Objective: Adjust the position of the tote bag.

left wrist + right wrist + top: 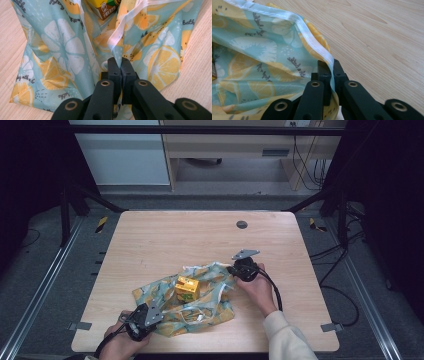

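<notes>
The teal lemon-print fabric bag (pixel 200 305) is pinched at opposite rims by both closed tongs, left (pixel 121 62) and right (pixel 329 64), around the yellow carton (pixel 186 289); next, spreading it wider seems called for

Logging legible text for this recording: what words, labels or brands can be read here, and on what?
"bathe": printed in dark script on the fruit-print bag, left gripper view.
Other script phrases on the bag, in both gripper views: upside down or creased, not surely readable.
Label on the yellow carton: small characters and a round logo, too blurred to read.

High overview, two close-ups; shared cloth (pixel 200 307).
</notes>
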{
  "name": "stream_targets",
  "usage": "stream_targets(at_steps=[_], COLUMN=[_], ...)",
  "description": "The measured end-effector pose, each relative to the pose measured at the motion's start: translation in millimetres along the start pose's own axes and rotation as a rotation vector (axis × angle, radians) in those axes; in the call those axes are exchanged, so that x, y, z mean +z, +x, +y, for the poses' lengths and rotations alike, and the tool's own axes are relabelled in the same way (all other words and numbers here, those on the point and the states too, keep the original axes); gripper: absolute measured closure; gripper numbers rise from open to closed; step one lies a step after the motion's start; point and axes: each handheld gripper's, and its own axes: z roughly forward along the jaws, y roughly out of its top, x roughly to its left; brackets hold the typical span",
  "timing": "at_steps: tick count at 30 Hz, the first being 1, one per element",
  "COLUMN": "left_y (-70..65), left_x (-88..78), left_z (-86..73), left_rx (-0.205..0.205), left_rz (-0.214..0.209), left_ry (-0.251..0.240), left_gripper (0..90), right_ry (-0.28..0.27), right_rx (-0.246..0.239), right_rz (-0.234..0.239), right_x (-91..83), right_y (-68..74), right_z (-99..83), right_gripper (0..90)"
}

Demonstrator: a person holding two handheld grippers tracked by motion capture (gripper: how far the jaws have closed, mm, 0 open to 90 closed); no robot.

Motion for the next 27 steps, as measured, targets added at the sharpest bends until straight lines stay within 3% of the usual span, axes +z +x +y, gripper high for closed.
stream_targets(at_steps=[1, 3, 5, 10, 13, 16, 20, 23, 27], left_y=[0.2, 1.7, 2.9, 5.4, 6.6, 11.7, 23.9, 37.0, 59.7], left_x=[-0.6, -3.8, -6.5, -13.7, -22.4, -35.0, -54.3, -60.0, -42.2], left_z=[0.6, 3.4, 5.7, 9.1, 12.6, 16.9, 17.3, 25.0, 34.4], left_rx=[-0.009, -0.026, -0.039, -0.080, -0.108, -0.093, -0.153, -0.180, -0.241], left_rz=[0.011, 0.035, 0.048, 0.055, 0.053, 0.062, 0.056, 0.096, 0.137], left_ry=[-0.020, -0.051, -0.089, -0.152, -0.218, -0.263, -0.374, -0.382, -0.301], left_gripper=[84.7, 66.3, 55.3, 37.9, 35.1, 32.7, 31.4, 30.6, 29.4], right_ry=[-0.007, -0.025, -0.041, -0.104, -0.135, -0.147, -0.155, -0.152, -0.133], right_rx=[-0.010, -0.013, -0.022, -0.041, -0.037, -0.038, -0.044, -0.036, -0.014], right_rz=[-0.004, -0.015, -0.034, -0.066, -0.059, -0.048, -0.032, -0.023, -0.016], right_x=[-1.6, -8.2, -18.6, -47.2, -59.8, -68.6, -81.0, -88.7, -94.3], right_y=[0.9, 4.1, 8.2, 20.1, 24.8, 29.7, 36.3, 39.8, 42.3], right_z=[0.5, 3.9, 8.3, 13.9, 16.4, 18.3, 14.4, 5.9, -9.5], right_gripper=[82.7, 65.2, 51.2, 29.7, 24.7, 22.1, 21.6, 21.5, 21.0])
